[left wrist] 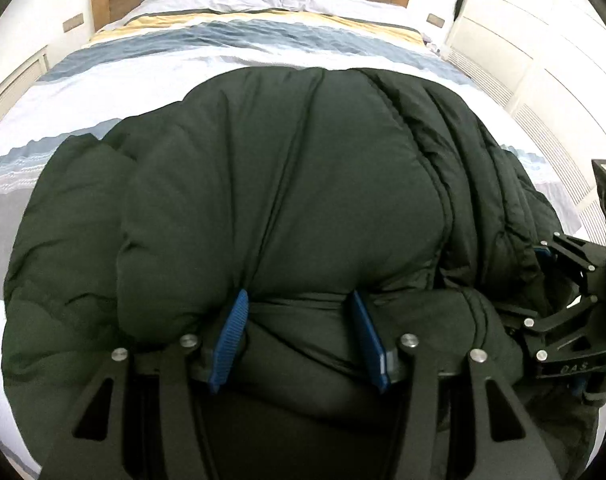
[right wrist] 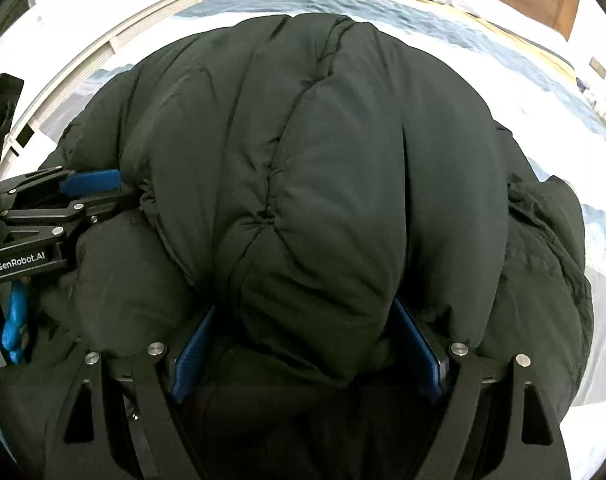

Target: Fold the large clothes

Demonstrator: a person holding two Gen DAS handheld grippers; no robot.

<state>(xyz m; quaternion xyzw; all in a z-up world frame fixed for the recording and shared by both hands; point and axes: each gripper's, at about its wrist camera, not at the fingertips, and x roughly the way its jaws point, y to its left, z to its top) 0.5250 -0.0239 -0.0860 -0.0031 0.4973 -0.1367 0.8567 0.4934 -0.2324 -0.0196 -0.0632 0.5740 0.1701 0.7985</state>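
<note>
Blue-padded fingers [left wrist: 233, 332] of the left gripper [left wrist: 299, 334] are seen spread around a thick roll of the dark padded coat [left wrist: 287, 184], with fabric bunched between them; the hold looks like a loose clasp on the near edge, not a tight pinch. The right gripper [right wrist: 307, 344] is likewise closed about a fat fold of the same coat, its pads pressed into the sides of the bulge. The coat is lying on the striped bedding [left wrist: 103, 80] of the bed — heaped rather than flat. For the fold to be made well, both held edges should probably be carried forward together and level, so that the padding is not twisted. Fingertips are buried in fabric, and sleeves, collar and hem cannot be told apart.
</note>
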